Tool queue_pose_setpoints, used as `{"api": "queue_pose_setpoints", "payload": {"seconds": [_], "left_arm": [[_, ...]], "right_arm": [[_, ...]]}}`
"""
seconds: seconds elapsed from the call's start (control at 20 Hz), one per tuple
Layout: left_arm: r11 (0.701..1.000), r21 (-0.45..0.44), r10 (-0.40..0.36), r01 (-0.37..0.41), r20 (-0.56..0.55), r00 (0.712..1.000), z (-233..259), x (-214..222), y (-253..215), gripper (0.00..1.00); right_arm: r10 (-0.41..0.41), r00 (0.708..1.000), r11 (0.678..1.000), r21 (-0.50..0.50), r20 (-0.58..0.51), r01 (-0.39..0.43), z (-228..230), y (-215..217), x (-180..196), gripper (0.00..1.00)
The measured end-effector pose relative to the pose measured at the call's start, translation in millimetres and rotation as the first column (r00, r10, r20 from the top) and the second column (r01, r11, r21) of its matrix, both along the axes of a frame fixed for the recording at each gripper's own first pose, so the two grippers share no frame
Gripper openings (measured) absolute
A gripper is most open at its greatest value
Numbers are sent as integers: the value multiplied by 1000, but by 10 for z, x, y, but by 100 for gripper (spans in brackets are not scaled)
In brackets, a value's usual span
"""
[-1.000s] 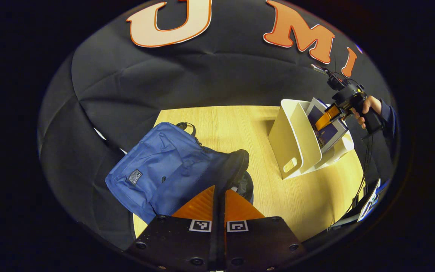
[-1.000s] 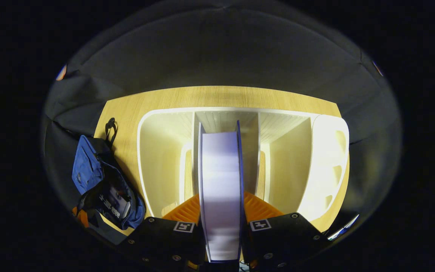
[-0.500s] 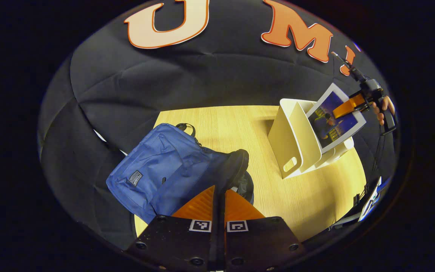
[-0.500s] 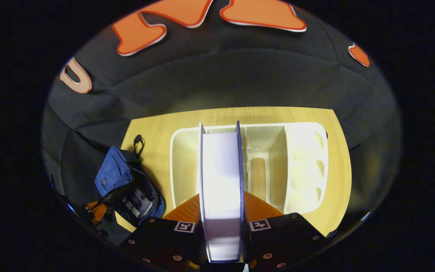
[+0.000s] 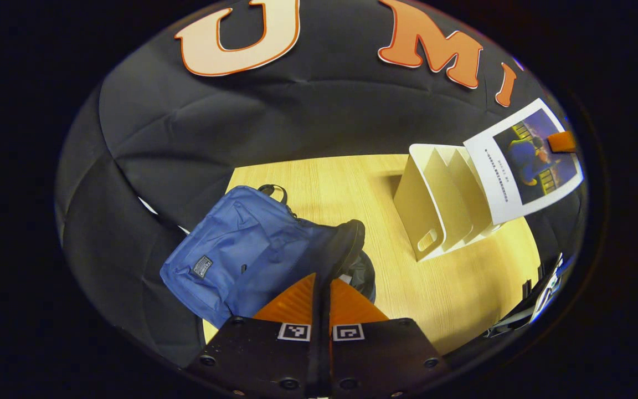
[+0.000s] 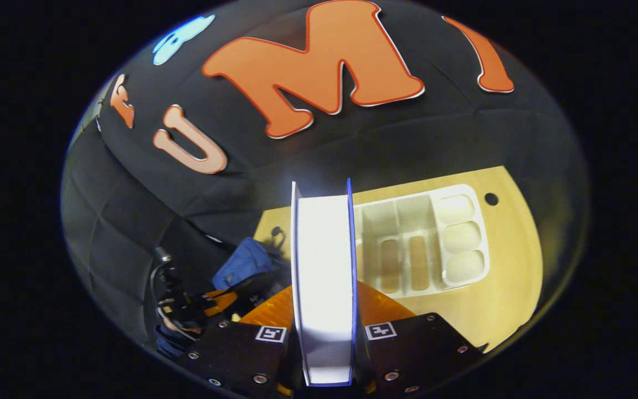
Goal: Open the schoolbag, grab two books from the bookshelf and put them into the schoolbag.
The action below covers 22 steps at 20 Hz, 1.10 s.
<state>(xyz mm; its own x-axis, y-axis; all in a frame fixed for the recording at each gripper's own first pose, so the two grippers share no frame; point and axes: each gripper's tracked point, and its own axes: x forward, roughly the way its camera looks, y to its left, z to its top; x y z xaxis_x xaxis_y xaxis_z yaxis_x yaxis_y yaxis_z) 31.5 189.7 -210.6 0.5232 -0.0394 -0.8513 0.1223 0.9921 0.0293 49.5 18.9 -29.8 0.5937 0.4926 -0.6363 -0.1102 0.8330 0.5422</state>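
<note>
Schoolbag point(image 5: 241, 249) lies on the wooden table point(image 5: 452, 288) in the left gripper view, blue, its dark opened rim pinched between the fingers of the left gripper point(image 5: 322, 291), which are closed on it. Well apart to the right stands the cream bookshelf point(image 5: 441, 205), with 1 book point(image 5: 524, 158) held in the air above it.

In the right gripper view, the right gripper point(image 6: 324, 310) clamps that book point(image 6: 323, 266) edge-on between both fingers, the bookshelf point(image 6: 463, 233) below and apparently emptied. Best to carry it level toward the bag, the left gripper lifting the rim so the mouth gapes, then slide it in spine-first.
</note>
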Motion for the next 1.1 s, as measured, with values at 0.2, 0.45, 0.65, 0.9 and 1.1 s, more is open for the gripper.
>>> {"api": "queue_pose_setpoints", "payload": {"seconds": [0.2,0.45,0.65,0.9,1.1], "left_arm": [[1000,19,-23,23,-8,1000,12,7,28,0],[998,36,-42,42,-7,999,86,54,72,1],[999,40,-37,37,1,999,158,96,163,0],[999,35,-26,26,-3,1000,158,120,203,0],[998,42,-41,42,-20,999,124,138,205,0]], "right_arm": [[70,996,995,75,-56,-65,-371,424,-271,37],[104,983,982,171,-149,-78,-941,991,-442,36],[92,973,965,259,-213,-35,-1256,1470,-517,36],[16,952,943,322,-306,88,-1575,1785,-541,36],[-48,934,922,343,-354,178,-1888,2069,-473,36]]}}
